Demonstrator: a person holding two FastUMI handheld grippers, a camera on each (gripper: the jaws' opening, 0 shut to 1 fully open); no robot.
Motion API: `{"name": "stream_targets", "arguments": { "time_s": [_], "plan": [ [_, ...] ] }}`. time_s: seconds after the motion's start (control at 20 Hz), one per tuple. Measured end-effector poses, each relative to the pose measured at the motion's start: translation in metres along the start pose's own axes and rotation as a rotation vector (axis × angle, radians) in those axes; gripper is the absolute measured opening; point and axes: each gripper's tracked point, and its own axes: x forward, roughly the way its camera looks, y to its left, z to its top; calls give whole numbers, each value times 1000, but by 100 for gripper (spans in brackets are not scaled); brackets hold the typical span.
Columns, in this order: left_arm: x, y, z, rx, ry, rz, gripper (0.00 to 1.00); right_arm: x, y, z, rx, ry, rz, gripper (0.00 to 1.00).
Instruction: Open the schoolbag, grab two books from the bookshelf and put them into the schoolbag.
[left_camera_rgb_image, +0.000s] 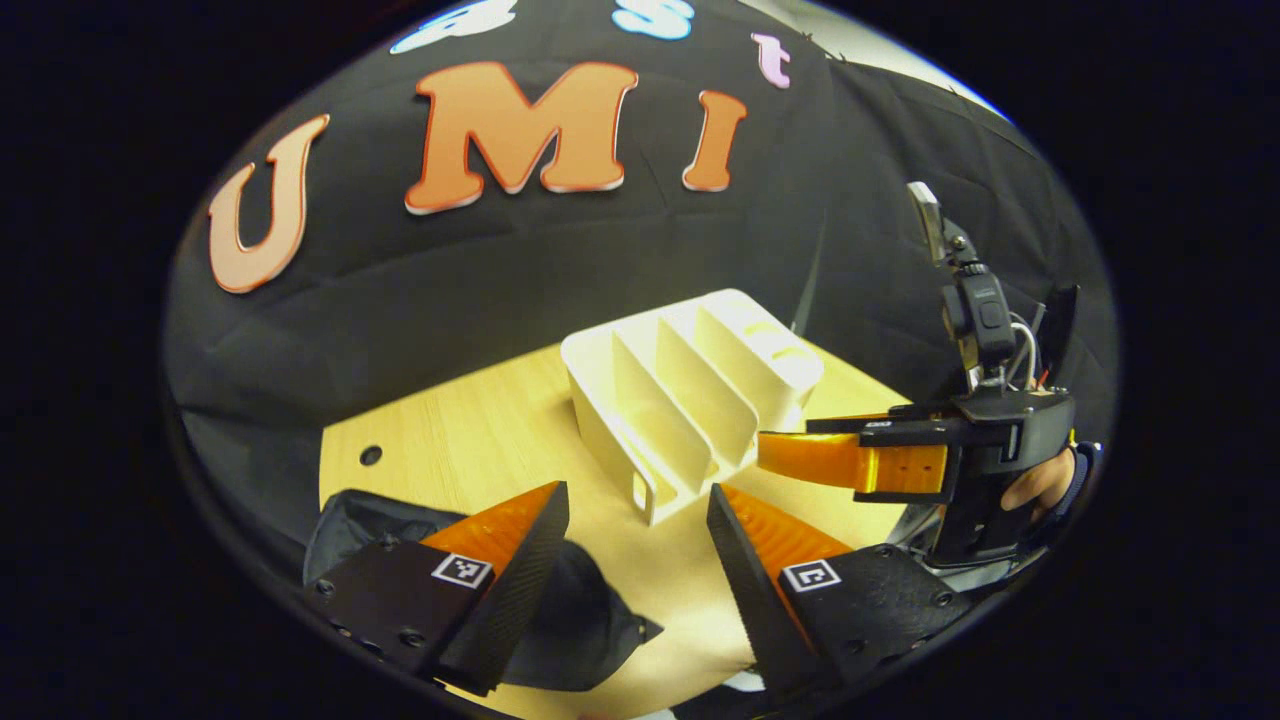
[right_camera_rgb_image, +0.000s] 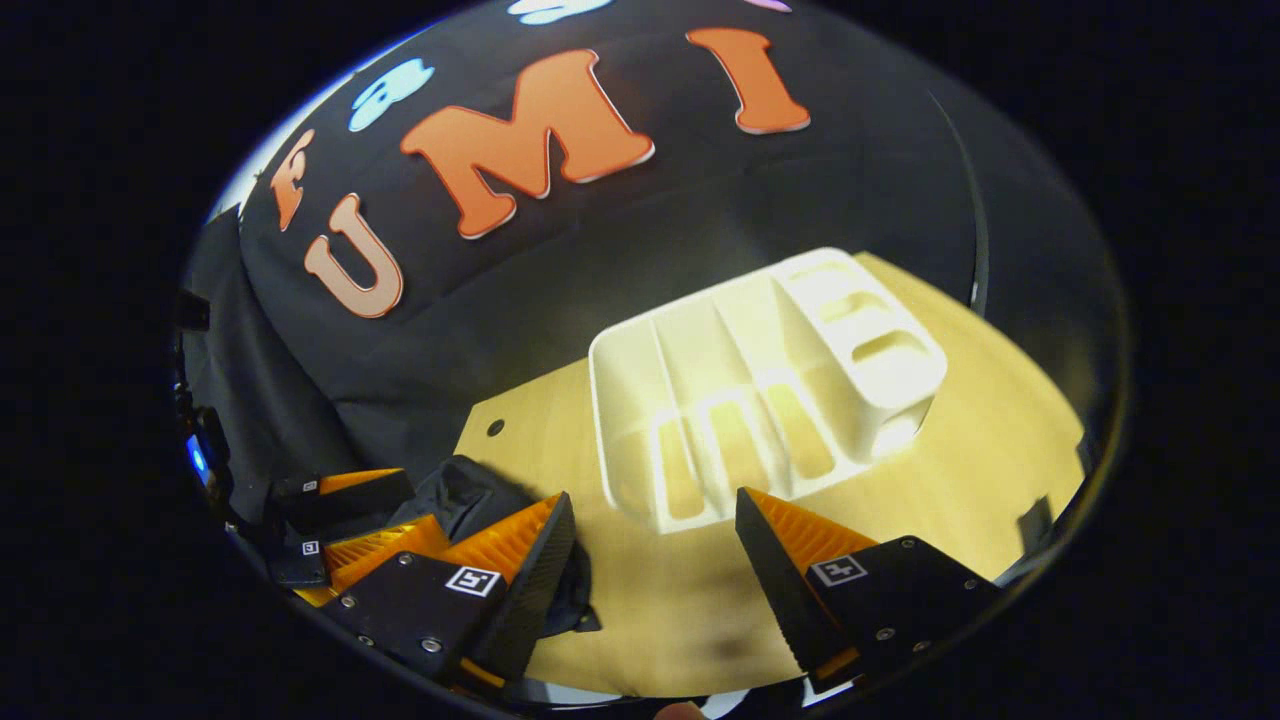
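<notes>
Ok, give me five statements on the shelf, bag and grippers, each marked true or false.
1. The shelf holds no books. True.
2. The left gripper is shut on a book. False: it is open and holds nothing.
3. The shelf stands on the table. True.
4. The bag sits on top of the shelf. False: it lies on the table, near the grippers.
5. The right gripper is open. True.

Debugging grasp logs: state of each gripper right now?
Left gripper: open, holding nothing, above the table before the white bookshelf.
Right gripper: open, holding nothing, facing the same bookshelf.
</notes>
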Motion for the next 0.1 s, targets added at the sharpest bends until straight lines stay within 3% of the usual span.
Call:
{"name": "stream_targets", "arguments": {
  "time_s": [0.1],
  "plan": [
    [-3,-11,23,-15,-79,43,93,-18,-14,25,-71,-61,-3,97]
  ]
}}
